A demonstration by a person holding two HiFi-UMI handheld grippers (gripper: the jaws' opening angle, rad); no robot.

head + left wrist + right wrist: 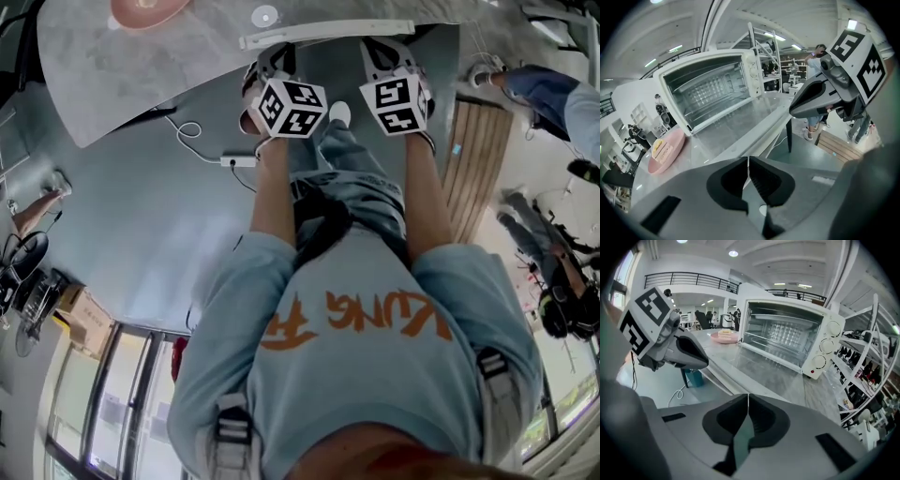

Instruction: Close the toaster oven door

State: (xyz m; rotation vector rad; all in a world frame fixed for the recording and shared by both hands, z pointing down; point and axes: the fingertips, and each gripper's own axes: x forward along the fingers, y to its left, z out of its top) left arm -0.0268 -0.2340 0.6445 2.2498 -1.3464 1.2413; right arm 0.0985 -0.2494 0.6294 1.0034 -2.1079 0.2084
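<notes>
The white toaster oven (712,89) (787,333) stands on a grey marble table (112,84), its glass door (736,124) (764,364) folded down flat and open. In the head view only the door's white handle bar (323,35) shows at the table edge. My left gripper (270,58) (748,161) and right gripper (389,52) (748,401) hang side by side just short of that handle, both shut with nothing between the jaws. Each gripper view also catches the other one: the right gripper (793,111) and the left gripper (706,363).
A pink plate (665,150) (724,337) with a piece of food sits on the table left of the oven. A metal shelf rack (867,357) stands to the oven's right. On the floor lie a power strip (239,160) and a wooden pallet (478,159). A blue bin (693,378) stands under the table.
</notes>
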